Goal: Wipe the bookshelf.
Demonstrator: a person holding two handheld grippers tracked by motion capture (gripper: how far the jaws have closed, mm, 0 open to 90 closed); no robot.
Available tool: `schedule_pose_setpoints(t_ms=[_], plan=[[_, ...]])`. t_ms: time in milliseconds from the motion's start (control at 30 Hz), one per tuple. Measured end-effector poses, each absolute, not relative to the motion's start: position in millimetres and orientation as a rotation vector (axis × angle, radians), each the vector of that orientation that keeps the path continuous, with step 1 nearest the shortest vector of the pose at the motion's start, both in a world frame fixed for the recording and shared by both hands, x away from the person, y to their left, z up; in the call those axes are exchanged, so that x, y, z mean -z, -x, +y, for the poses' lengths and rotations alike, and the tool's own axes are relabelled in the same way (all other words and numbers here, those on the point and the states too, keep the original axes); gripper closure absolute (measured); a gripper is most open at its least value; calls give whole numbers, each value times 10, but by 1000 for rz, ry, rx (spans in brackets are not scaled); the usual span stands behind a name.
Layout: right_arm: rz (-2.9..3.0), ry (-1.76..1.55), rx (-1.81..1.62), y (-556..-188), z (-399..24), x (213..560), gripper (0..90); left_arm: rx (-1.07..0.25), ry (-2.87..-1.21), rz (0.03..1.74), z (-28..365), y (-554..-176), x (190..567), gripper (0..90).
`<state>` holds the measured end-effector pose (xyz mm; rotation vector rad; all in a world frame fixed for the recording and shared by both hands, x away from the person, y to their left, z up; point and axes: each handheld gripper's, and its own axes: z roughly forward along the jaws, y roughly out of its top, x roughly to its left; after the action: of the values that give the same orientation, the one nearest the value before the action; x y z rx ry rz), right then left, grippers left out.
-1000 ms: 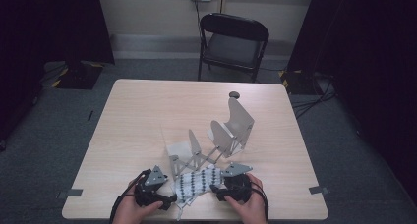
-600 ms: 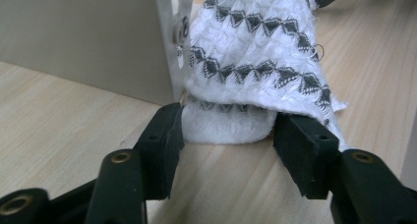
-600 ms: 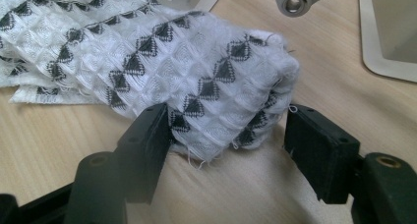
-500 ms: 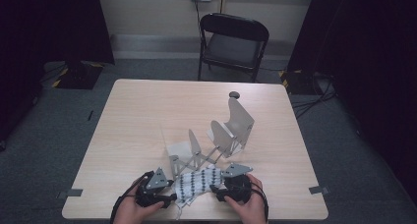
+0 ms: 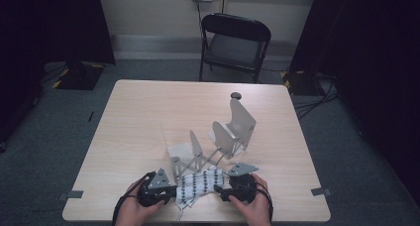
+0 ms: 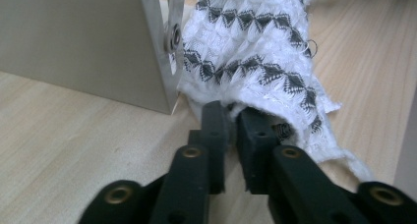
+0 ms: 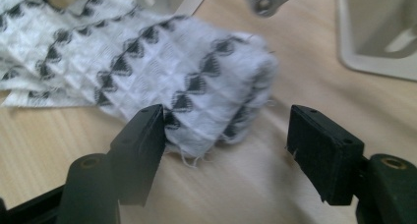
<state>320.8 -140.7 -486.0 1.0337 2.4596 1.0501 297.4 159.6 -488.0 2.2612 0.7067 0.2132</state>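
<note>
Dim room, wooden desk (image 5: 148,122); white black-patterned cloth (image 5: 200,184) lies at the near edge between both tongs, beside a grey folding rack (image 5: 225,137). Left tongs (image 6: 231,117) have just closed, clamped on the cloth's frayed edge. Right tongs (image 7: 223,128) spread wide, released, straddling the cloth's bunched end.

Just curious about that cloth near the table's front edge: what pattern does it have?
The cloth is white with rows of small black diamond shapes, clearest in the left gripper view.
</note>
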Motion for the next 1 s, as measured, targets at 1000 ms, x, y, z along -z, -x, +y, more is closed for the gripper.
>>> schedule_pose_setpoints(t_ms=[1000], plan=[[2378,-1150,-993,-3304,-1764,4928,253,-171,-2270,840,1970,-2925,4832,867]])
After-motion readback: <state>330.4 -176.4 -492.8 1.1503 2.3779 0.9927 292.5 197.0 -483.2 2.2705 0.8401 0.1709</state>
